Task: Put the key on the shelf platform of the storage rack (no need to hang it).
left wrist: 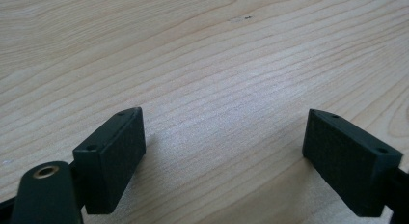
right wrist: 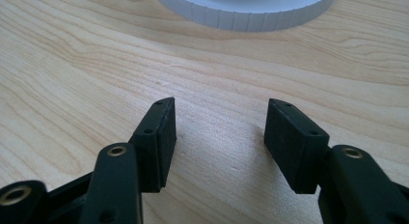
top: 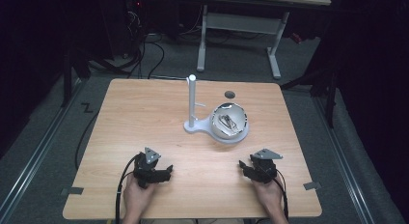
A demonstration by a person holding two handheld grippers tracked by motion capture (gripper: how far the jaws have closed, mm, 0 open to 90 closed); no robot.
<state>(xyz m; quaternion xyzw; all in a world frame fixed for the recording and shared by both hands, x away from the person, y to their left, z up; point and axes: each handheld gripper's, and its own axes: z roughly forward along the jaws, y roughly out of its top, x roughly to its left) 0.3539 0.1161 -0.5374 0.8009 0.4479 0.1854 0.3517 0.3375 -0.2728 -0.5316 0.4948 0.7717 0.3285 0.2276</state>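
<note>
On the table [top: 144,113], a stand [top: 193,120] sits mid-table with a bowl [top: 230,122] touching its right, both grippers near the front edge, left gripper [top: 161,173] and right gripper [top: 245,167] well apart.

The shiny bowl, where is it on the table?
In the high view, the shiny bowl sits right of the table's middle on a white stand, beside its upright white post.
</note>
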